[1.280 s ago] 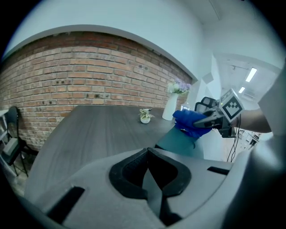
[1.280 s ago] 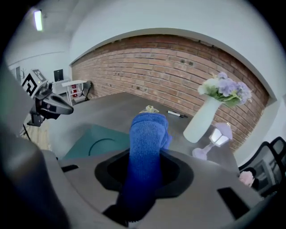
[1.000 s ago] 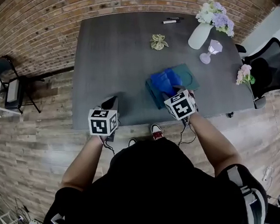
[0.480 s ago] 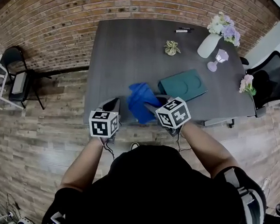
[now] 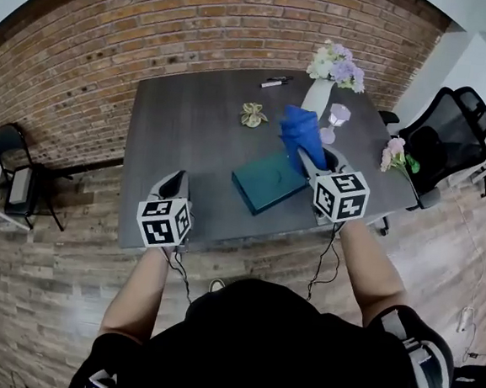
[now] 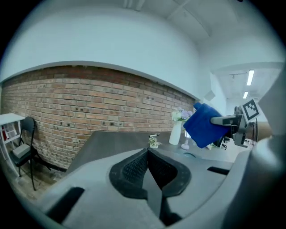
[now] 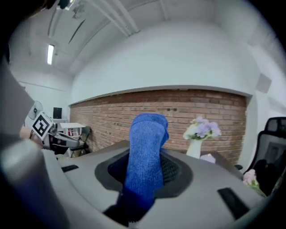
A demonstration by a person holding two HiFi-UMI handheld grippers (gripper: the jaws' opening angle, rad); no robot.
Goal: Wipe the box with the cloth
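A flat teal box (image 5: 269, 181) lies on the dark grey table (image 5: 189, 133), near its front edge. My right gripper (image 5: 308, 157) is raised above the box's right end and is shut on a blue cloth (image 5: 300, 131), which hangs free in the air. In the right gripper view the blue cloth (image 7: 145, 163) stands pinched between the jaws. From the left gripper view the cloth (image 6: 203, 125) shows held up at the right. My left gripper (image 5: 174, 185) sits at the table's front left, jaws shut with nothing between them.
A white vase of flowers (image 5: 318, 92), a small pink glass (image 5: 337, 118), a folded paper ornament (image 5: 252, 115) and a marker (image 5: 276, 83) stand toward the table's back. A black office chair (image 5: 442, 139) is at the right, another chair (image 5: 12, 177) at the left by the brick wall.
The right gripper has lifted the cloth off the box, swung it left off the table's front, then raised it up over the box's right end. The left gripper has stayed put.
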